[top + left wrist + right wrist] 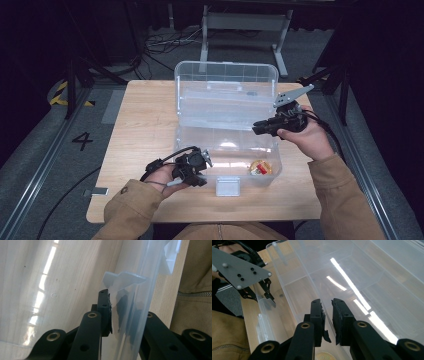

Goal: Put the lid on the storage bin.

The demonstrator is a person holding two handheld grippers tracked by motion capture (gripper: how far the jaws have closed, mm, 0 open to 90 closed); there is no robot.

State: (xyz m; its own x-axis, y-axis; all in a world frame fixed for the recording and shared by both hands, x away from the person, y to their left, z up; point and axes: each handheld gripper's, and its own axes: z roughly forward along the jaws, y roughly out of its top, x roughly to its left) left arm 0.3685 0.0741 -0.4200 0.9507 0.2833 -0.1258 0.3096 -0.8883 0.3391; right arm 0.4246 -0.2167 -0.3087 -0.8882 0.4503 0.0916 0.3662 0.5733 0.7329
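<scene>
Fingers of the left gripper (125, 315) are clamped on the near wall of the clear plastic box (226, 75), at about 7 o'clock of the box on the wooden table (145, 115); the right gripper (327, 315) pinches the rim of the inner tray (220, 107) at about 3 o'clock. Inside the box at 5 o'clock lies a small round yellow item (260, 167), and a latch (227, 186) hangs off the front wall at 6 o'clock, just beside the left gripper.
</scene>
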